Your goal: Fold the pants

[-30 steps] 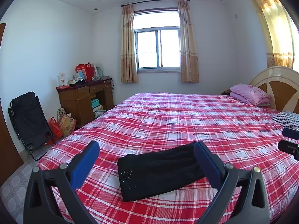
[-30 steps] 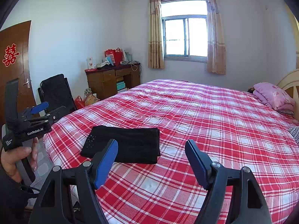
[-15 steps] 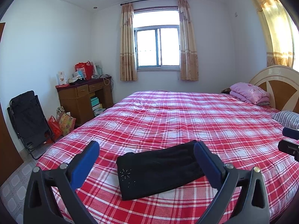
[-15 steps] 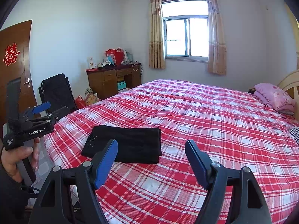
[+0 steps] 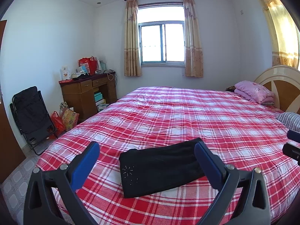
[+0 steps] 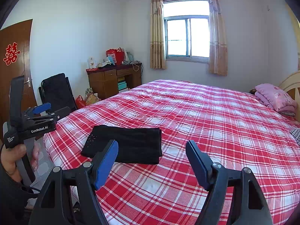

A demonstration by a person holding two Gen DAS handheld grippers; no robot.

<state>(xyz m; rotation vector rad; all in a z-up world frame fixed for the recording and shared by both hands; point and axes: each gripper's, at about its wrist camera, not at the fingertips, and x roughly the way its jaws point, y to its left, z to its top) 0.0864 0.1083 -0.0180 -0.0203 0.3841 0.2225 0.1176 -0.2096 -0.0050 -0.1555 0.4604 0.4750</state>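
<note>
Pants [image 5: 161, 166] lie folded into a black rectangle on the red plaid bed [image 5: 187, 116], near its foot corner. Your left gripper [image 5: 147, 159] hovers over them with jaws spread wide, holding nothing. Your right gripper [image 6: 151, 159] hangs just beside the bundle, likewise released, with only bedspread between its blue pads [image 6: 106, 165].

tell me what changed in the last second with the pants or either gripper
Nothing visibly changed. The folded black pants lie flat on the plaid bedspread, and the left gripper and right gripper hover open and empty over the bed as before.
</note>
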